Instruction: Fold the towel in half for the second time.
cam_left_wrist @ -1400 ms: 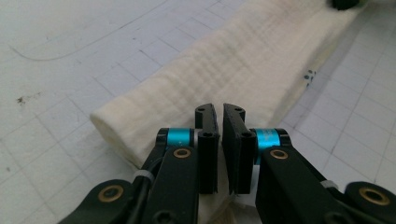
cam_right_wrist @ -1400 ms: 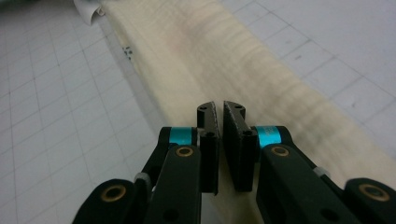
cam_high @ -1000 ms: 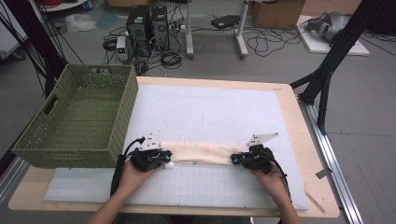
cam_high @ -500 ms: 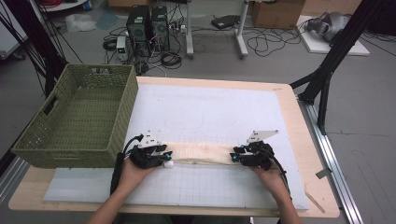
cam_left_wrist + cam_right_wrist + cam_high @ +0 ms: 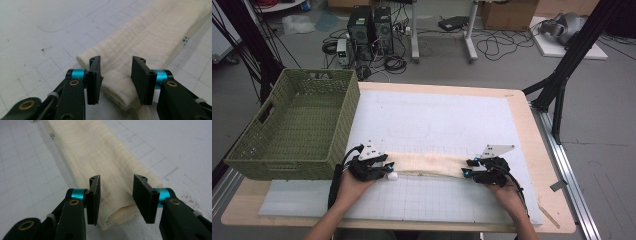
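Your left gripper and right gripper sit at opposite ends of the folded cream cloth, which lies stretched in a long strip on the white gridded mat covering the surface, right of the green basket. Both sets of jaws have just been opening and now stand released, each straddling its end of the cloth without pinching it

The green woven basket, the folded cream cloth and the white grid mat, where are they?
Green woven basket [image 5: 332, 107], high view, right side wall.
Folded cream cloth [image 5: 427, 163], high view, middle of its top.
White grid mat [image 5: 432, 117], high view, bare middle.
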A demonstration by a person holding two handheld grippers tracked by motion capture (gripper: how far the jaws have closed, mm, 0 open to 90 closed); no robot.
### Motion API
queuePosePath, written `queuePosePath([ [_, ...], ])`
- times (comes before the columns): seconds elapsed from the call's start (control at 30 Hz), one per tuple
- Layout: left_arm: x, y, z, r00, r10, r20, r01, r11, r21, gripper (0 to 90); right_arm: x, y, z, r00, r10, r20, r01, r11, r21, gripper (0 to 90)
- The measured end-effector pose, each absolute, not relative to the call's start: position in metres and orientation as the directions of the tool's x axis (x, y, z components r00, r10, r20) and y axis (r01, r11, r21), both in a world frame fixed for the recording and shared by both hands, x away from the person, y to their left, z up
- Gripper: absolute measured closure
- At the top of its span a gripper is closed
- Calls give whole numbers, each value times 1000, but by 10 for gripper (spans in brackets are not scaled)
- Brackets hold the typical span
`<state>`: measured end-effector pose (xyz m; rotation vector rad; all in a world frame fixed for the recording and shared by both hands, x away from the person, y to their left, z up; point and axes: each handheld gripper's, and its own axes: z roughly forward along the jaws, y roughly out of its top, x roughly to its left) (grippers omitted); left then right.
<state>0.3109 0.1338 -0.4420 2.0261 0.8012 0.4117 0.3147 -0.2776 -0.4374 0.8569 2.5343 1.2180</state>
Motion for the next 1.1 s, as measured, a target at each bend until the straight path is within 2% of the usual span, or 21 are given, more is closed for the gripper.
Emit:
queuePosePath([
  [0.2,313,129,-444,746,666,-27,370,-380,848,542,315,-277,-433,-821,566,75,404,482,778,530],
  [0.33,314,125,-448,764,644,-29,387,-422,820,522,314,-275,-438,-826,561,56,401,515,757,506],
  [0.53,314,128,-449,770,637,-46,397,-420,816,522,310,-279,-442,-823,566,44,402,526,750,489],
  [0.73,313,127,-449,773,634,-25,381,-433,817,525,306,-282,-444,-822,569,5,383,547,744,489],
  [0.87,313,127,-447,763,646,-15,381,-432,817,525,307,-284,-444,-818,575,20,394,535,747,474],
  [0.93,313,129,-444,751,660,-32,383,-395,835,531,308,-284,-440,-819,573,29,397,529,750,476],
  [1.03,313,131,-440,734,678,-41,366,-344,865,588,311,-282,-428,-821,568,55,380,471,796,515],
  [1.1,316,129,-437,733,679,-35,373,-358,856,600,315,-277,-421,-822,565,67,373,446,814,521],
])
